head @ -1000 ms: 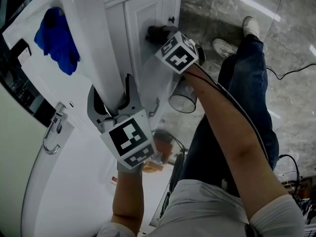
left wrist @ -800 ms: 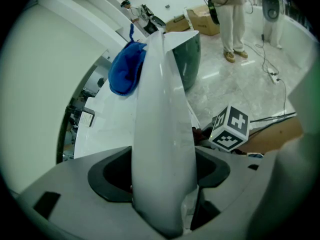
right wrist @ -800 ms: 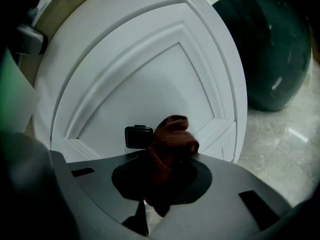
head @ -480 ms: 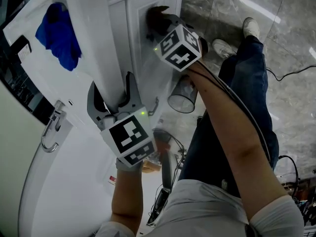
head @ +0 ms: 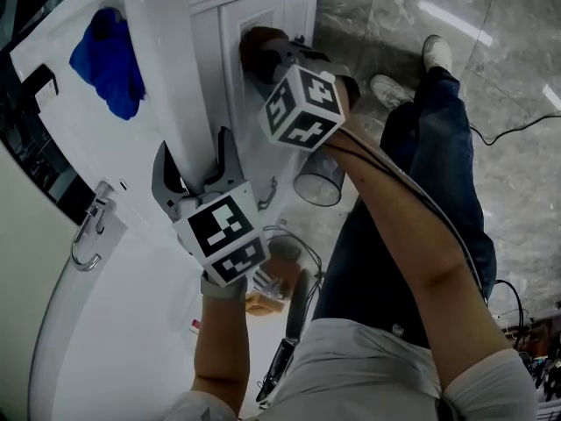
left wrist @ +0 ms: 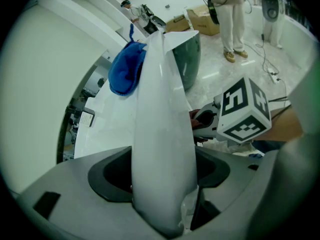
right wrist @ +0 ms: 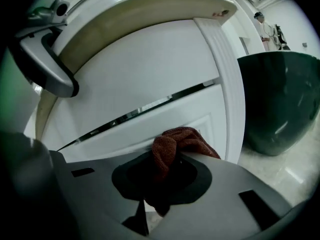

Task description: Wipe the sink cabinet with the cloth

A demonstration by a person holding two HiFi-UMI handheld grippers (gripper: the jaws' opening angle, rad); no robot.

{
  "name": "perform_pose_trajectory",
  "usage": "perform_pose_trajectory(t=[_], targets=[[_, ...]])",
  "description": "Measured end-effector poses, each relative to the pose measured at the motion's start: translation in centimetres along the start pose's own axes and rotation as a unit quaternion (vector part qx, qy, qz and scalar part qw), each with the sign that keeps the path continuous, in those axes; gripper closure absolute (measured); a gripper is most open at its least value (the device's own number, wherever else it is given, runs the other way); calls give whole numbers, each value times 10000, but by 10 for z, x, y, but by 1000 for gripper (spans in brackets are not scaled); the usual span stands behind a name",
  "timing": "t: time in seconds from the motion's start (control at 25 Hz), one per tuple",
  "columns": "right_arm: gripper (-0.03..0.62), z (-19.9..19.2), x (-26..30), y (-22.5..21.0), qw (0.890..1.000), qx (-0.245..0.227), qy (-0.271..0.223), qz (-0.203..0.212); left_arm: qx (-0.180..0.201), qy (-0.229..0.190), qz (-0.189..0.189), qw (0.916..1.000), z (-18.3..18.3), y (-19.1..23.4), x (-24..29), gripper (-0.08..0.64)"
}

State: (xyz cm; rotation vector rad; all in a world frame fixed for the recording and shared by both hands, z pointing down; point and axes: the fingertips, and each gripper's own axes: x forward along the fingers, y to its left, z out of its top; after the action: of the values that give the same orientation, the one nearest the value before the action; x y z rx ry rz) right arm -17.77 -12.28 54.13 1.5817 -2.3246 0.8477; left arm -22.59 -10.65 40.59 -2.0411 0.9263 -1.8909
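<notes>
A brown cloth (head: 252,46) is pressed against the white cabinet door (head: 263,147), and my right gripper (head: 261,58) is shut on it. In the right gripper view the cloth (right wrist: 179,143) bunches between the jaws of the right gripper (right wrist: 167,181), touching the door's panel (right wrist: 150,84). My left gripper (head: 195,149) is clamped on the white countertop's front edge (head: 171,68). The left gripper view shows that edge (left wrist: 162,134) filling the gap in the left gripper (left wrist: 162,189). A blue cloth (head: 110,53) (left wrist: 125,71) lies on the counter.
A clear plastic container (head: 317,182) stands on the marble floor beside the cabinet. The person's legs and shoes (head: 438,103) fill the right side, with cables (head: 517,125) on the floor. A metal hook (head: 88,235) hangs at the left. A dark green tub (right wrist: 280,99) sits nearby.
My right gripper has slid the brown cloth up and to the left along the cabinet door. The left gripper has stayed on the countertop's edge.
</notes>
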Motion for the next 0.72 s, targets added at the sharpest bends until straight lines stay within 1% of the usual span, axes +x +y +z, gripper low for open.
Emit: perform_pose_trajectory(t=[0.28, 0.48, 0.6, 0.72], targets=[[529, 5, -12, 20, 9991, -404, 19, 98, 2, 3, 0, 10000, 1, -1, 1, 245], [528, 13, -21, 42, 9971, -632, -149, 390, -2, 8, 17, 10000, 1, 0, 1, 245], [528, 18, -29, 52, 9961, -650, -259, 534, -6, 5, 6, 10000, 1, -1, 1, 245], [528, 28, -40, 54, 9968, -379, -400, 573, -6, 14, 7, 10000, 1, 0, 2, 245]])
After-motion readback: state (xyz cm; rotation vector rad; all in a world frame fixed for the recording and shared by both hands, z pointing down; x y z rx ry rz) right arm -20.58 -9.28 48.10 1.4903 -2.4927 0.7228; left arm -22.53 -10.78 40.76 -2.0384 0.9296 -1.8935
